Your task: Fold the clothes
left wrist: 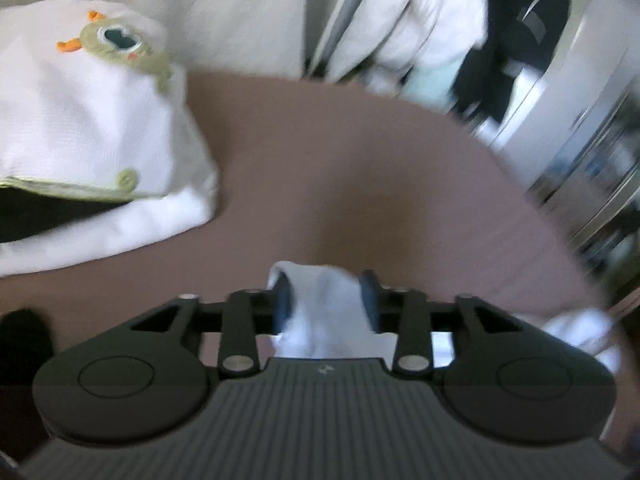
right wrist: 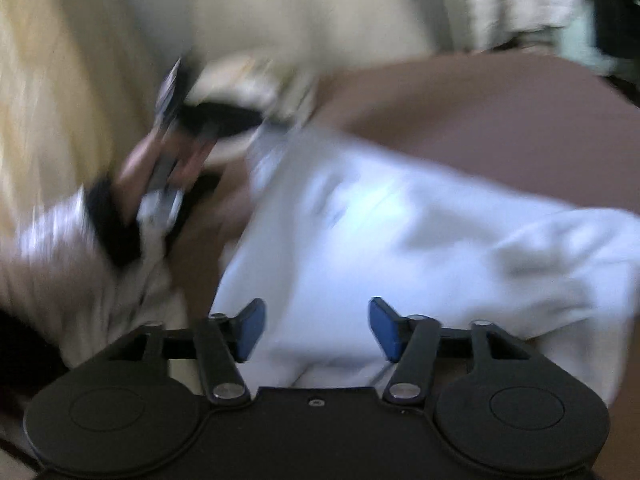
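A bunch of the white garment [left wrist: 320,312] sits between the blue pads of my left gripper [left wrist: 326,296]. The jaws stand partly apart and the cloth looks loose between them, above the brown surface [left wrist: 360,160]. In the right wrist view the same white garment [right wrist: 400,240] lies crumpled across the brown surface [right wrist: 480,112]. My right gripper [right wrist: 316,328] hangs over its near edge, open wide with nothing pinched. A person's hand [right wrist: 132,168] with the other gripper shows blurred at the left.
A folded white garment with a green frog patch [left wrist: 92,120] lies at the left of the brown surface. Pale and dark clothes [left wrist: 440,32] hang or pile up beyond its far edge. A cream wall or curtain [right wrist: 60,100] is at the left.
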